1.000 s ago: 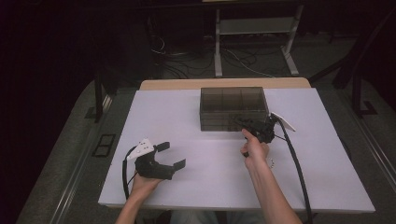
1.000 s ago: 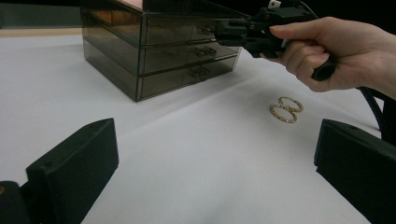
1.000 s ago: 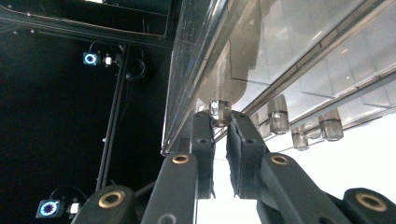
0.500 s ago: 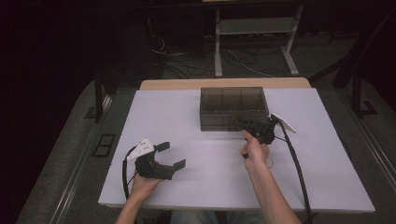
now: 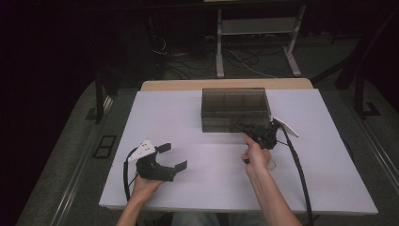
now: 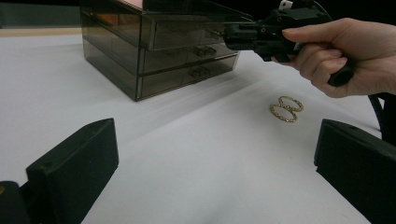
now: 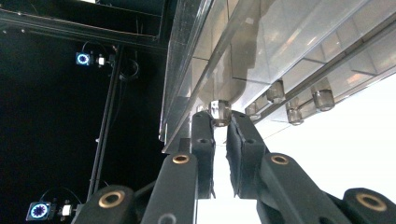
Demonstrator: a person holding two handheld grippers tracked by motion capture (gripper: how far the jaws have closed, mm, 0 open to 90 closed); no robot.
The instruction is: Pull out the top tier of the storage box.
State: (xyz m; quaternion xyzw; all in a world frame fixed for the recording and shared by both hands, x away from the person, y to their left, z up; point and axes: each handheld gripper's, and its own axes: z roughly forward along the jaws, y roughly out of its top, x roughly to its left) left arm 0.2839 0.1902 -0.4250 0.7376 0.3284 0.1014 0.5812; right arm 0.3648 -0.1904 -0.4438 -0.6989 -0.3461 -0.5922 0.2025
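A small clear drawer knob (image 7: 220, 112) sits pinched between the tips of the right gripper (image 7: 218, 122) — the two black jaws are closed on it from either side. The knob belongs to the smoked-plastic drawer chest (image 5: 235, 109), whose front face fills the space just above and ahead of those jaws; more clear knobs (image 7: 322, 99) line up along the same front, off to one side of the gripped one. In the left gripper view the right gripper (image 6: 261, 35) is held level against the top row of the chest's three rows of drawers, the person's right hand (image 6: 348, 56) wrapped around its handle.

Below that hand, and just behind the right gripper as seen from above, two linked gold rings (image 6: 286, 108) lie flat on the white table (image 5: 197, 117), apart from the chest.

Well away, near the table's front edge, the left gripper (image 5: 170, 157) rests in the person's left hand (image 5: 143, 184) — jaws spread wide, nothing between them, pointing toward the chest and the rings.
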